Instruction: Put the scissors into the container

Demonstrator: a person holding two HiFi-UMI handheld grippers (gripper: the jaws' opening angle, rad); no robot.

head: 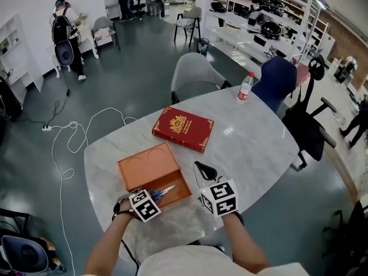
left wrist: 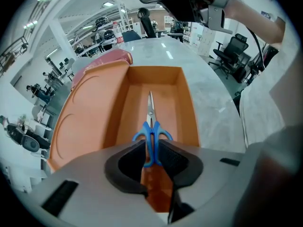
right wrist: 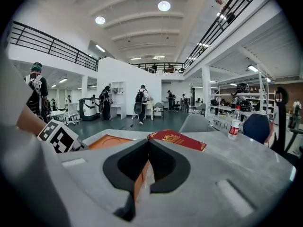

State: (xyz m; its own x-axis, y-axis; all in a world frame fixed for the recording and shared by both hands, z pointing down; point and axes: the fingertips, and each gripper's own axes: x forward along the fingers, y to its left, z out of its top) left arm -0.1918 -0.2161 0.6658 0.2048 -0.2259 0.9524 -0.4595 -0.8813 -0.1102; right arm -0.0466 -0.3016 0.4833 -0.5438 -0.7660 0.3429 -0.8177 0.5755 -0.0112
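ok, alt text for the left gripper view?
Left gripper jaws shut on blue-handled scissors, blades pointing away over the inside of an open orange container on a pale marble table.

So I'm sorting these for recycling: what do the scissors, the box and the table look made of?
The scissors: blue handles look like glossy plastic, blades like bright metal, judging by their shine. The box: matte orange with thin straight walls, probably cardboard or leatherette-covered board; hard to say. The table: pale with grey veining and ceiling-light reflections, so polished marble or a marble-look slab.
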